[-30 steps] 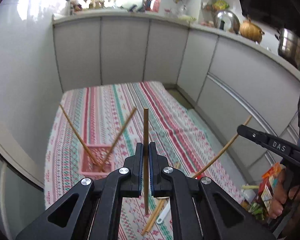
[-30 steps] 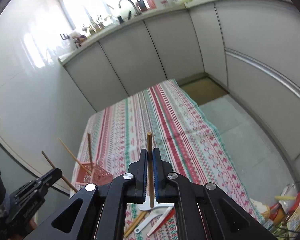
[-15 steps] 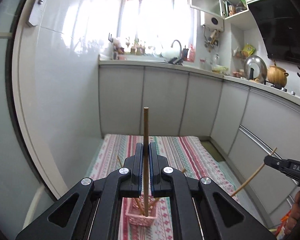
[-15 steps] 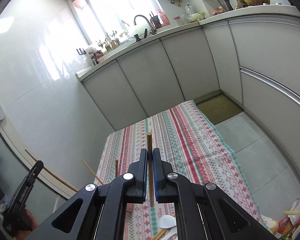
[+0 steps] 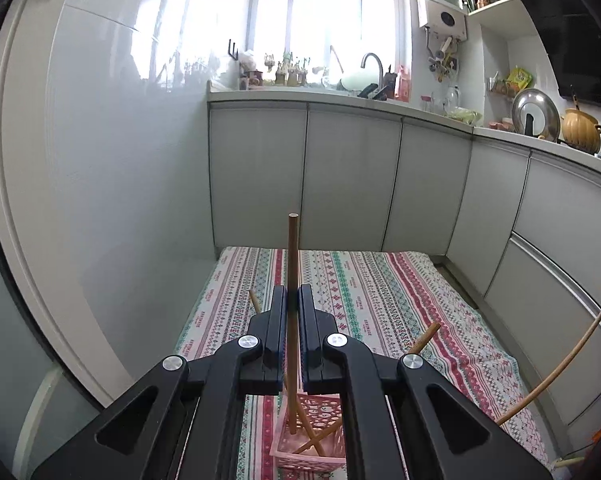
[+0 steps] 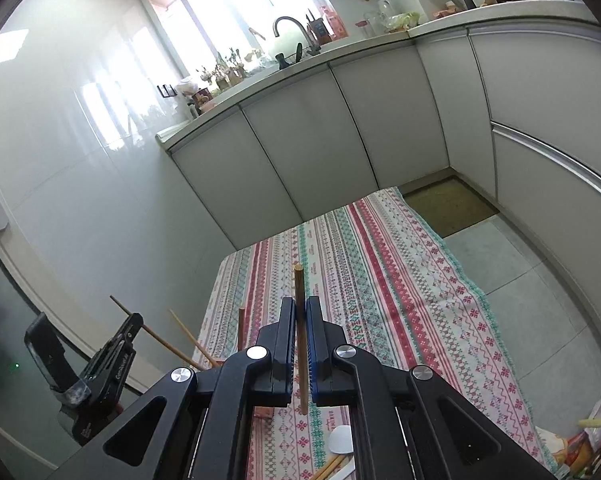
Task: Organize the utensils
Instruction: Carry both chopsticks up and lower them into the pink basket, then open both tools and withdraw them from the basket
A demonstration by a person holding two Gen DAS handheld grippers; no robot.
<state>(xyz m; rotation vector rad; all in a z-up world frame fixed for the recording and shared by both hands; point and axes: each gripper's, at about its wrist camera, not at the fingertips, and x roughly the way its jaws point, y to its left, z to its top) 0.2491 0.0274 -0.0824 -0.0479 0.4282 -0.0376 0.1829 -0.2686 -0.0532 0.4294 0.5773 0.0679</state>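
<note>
My left gripper [image 5: 292, 300] is shut on a brown chopstick [image 5: 292, 264] held upright; its lower end reaches into the pink basket [image 5: 320, 430], which holds two other chopsticks [image 5: 422, 342]. My right gripper [image 6: 300, 312] is shut on another brown chopstick [image 6: 299, 288], above the striped tablecloth [image 6: 372, 280]. The left gripper [image 6: 130, 326] shows at the left of the right wrist view with its chopstick [image 6: 160, 340]. The right gripper's chopstick [image 5: 556, 376] shows at the right edge of the left wrist view. A white spoon [image 6: 340, 440] and more chopsticks [image 6: 328, 468] lie on the cloth below.
Grey kitchen cabinets [image 5: 352, 176] and a white wall [image 5: 120, 160] border the table at the back and left. A counter with a sink tap [image 5: 374, 66], a pot [image 5: 582, 130] and a lid runs along the back and right. Bags [image 6: 588, 440] lie on the floor at the right.
The left gripper has come lower and closer over the pink basket, its chopstick's lower end now inside it. The right gripper has shifted a little with its chopstick; both stay shut.
</note>
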